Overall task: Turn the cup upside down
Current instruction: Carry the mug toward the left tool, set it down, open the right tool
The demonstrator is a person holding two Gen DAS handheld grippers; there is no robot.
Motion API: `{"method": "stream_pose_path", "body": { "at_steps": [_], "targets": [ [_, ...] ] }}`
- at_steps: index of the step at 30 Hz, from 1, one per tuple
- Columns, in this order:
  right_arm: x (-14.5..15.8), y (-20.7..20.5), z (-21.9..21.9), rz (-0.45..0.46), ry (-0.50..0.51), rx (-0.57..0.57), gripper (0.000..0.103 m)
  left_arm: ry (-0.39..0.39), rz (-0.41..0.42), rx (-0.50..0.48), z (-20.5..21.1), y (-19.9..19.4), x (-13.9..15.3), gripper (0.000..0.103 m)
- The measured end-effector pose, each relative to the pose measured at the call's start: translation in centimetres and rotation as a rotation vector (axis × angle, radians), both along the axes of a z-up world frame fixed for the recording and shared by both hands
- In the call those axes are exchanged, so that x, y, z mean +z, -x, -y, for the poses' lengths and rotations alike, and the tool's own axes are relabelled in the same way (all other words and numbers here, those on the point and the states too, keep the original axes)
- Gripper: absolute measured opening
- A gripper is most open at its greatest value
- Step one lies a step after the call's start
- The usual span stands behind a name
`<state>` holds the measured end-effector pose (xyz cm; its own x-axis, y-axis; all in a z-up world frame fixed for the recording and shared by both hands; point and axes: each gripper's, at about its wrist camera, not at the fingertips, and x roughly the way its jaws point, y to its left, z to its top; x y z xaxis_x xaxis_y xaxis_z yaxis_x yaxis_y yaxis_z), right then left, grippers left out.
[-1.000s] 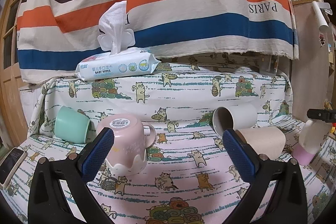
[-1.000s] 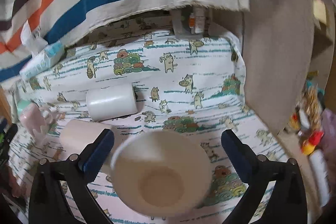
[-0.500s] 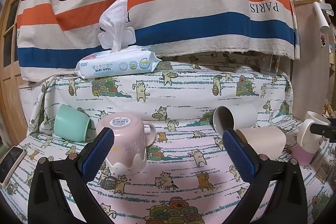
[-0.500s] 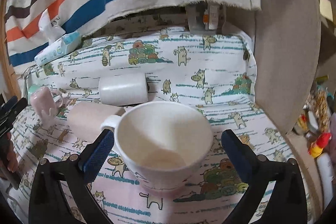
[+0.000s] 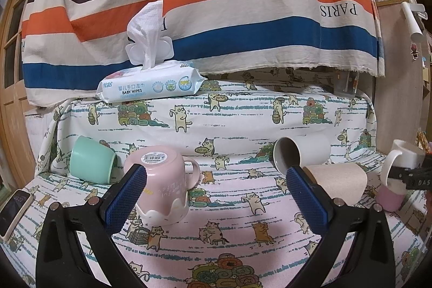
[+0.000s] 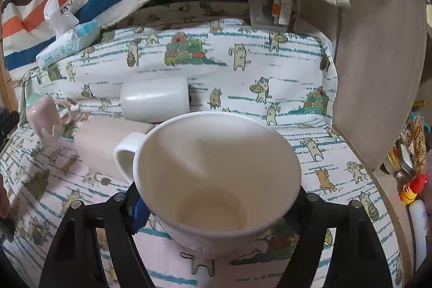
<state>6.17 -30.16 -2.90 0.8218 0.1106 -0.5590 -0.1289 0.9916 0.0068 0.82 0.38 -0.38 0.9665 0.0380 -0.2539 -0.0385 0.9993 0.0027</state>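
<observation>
Cat-print cloth under spread, empty left tool; right tool clamped around upright white mug, interior visible only there.

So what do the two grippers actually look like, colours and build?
The left gripper has black plastic arms with silver rivets and blue, finely textured pads. The right gripper matches it: black arms, silver rivets, one blue pad showing. No cables or sleeves visible.

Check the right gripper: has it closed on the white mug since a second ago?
Yes. The right gripper was wide open; its blue pads have since closed in on the white mug, which sits lower against the white tumbler.
</observation>
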Motion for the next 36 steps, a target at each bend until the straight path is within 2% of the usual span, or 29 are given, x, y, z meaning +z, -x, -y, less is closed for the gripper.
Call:
{"method": "stream_pose_path", "body": {
  "at_steps": [6,10,15,18,23,30,36],
  "targets": [
    [3.8,1.4,-2.8,0.091,-0.004,0.045,0.079,-0.013,0.015,0.014,0.1,0.2,0.3,0.103],
    [5.7,1.7,-6.2,0.113,-0.018,0.109,0.079,0.003,0.033,0.033,-0.5,0.3,0.5,0.103],
    [6.4,1.6,-11.0,0.114,-0.047,0.190,0.079,0.053,0.046,0.066,-1.8,0.5,1.0,0.103],
    [6.1,1.4,-13.8,0.096,-0.059,0.243,0.079,0.075,0.065,0.087,-2.5,0.9,1.4,0.103],
    [4.3,0.4,-17.6,0.006,-0.066,0.298,0.079,0.112,0.098,0.143,-3.7,1.6,1.9,0.102],
    [2.1,-0.4,-18.9,-0.039,-0.097,0.304,0.079,0.213,0.086,0.172,-5.8,1.5,2.0,0.103],
    [0.8,-1.0,-19.8,-0.038,-0.040,0.298,0.079,0.197,0.091,0.175,-5.8,1.4,1.9,0.103]
  ]
}}
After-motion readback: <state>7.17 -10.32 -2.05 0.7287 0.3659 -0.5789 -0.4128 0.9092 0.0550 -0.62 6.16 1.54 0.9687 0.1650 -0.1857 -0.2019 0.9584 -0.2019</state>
